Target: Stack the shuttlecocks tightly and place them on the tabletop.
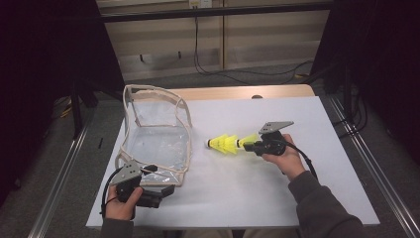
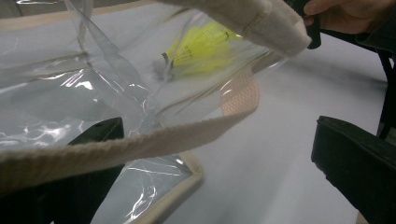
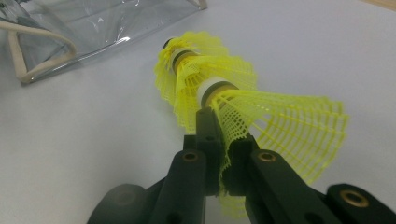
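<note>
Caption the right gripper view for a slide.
Right gripper shut on the skirt of stacked yellow shuttlecocks, clear bag beyond.

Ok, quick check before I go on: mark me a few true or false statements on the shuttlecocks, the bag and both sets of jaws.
1. The right gripper has its jaws shut on the skirt of the stacked yellow plastic mesh shuttlecocks. True.
2. The shuttlecocks already lie inside the clear plastic bag with beige fabric trim. False: they are outside it, beside it above the white table.
3. The left gripper is at the bag's near edge. True.
4. The bag lies flat and closed. False: it stands open.
5. The shuttlecocks' cork tips point toward the bag. True.
</note>
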A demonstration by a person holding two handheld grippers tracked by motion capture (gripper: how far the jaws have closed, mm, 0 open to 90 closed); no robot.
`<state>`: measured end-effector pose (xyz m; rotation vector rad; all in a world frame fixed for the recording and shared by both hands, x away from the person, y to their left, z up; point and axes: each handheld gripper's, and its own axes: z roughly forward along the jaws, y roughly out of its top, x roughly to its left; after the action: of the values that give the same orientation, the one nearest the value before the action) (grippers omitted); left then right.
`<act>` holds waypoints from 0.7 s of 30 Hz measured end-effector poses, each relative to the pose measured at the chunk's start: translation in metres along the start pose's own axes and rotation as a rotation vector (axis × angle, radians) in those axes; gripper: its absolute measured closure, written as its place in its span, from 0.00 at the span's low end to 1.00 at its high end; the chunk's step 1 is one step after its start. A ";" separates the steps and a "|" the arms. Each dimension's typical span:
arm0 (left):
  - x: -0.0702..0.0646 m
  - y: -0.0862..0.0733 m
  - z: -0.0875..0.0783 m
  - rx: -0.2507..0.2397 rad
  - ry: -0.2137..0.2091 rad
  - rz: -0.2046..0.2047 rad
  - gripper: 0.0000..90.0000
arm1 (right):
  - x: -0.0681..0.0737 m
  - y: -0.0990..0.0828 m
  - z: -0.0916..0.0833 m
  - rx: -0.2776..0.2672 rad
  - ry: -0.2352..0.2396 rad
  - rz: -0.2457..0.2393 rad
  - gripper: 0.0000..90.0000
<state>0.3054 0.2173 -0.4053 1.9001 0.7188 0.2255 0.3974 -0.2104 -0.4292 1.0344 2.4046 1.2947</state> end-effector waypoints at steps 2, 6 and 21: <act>0.000 0.000 0.000 0.003 0.002 0.003 0.04 | 0.001 0.000 0.001 0.000 -0.001 0.000 0.97; 0.000 0.000 0.000 0.003 0.002 0.003 0.04 | 0.002 0.000 0.004 -0.001 -0.001 -0.004 0.97; 0.000 0.000 0.000 0.004 0.002 0.004 0.04 | 0.006 0.002 0.010 0.003 0.004 -0.008 0.97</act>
<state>0.3051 0.2173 -0.4047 1.9053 0.7174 0.2290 0.3987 -0.1989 -0.4331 1.0233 2.4123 1.2918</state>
